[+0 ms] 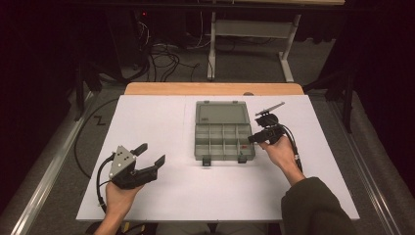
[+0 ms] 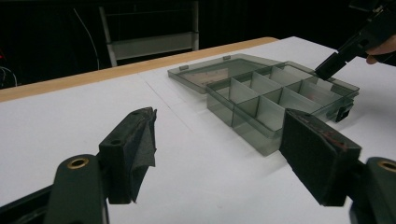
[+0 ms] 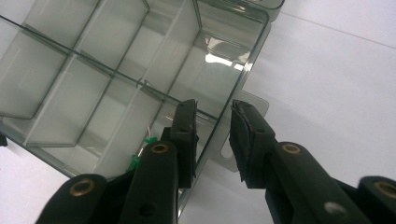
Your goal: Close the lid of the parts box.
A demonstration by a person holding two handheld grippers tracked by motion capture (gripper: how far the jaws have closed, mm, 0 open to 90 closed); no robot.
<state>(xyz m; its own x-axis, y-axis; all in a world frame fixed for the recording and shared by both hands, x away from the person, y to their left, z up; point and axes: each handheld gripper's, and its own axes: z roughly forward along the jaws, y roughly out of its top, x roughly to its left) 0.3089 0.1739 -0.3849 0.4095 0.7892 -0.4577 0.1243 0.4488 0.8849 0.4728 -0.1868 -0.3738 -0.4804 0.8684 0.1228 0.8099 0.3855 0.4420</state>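
Note:
A clear grey compartment box (image 1: 222, 157) lies open at the middle of the white board, its lid (image 1: 221, 112) laid back flat on the far side. My right gripper (image 1: 250, 139) reaches in from the right at the box's near right corner. In the right gripper view its jaws (image 3: 215, 109) stand a little apart astride the box's side wall (image 3: 254, 60), one inside the corner compartment and one outside, neither pad pressing. A small green piece (image 3: 149, 140) lies in that compartment. My left gripper (image 1: 152, 153) rests at the near left, open wide and empty, facing the box (image 2: 261, 100).
The white board (image 1: 161, 196) lies on a wooden table whose far edge (image 1: 215, 88) shows beyond the box. On the floor behind are a metal frame (image 1: 254, 29) and loose cables (image 1: 166, 54). A dark sleeve (image 1: 313, 205) comes in at the bottom right.

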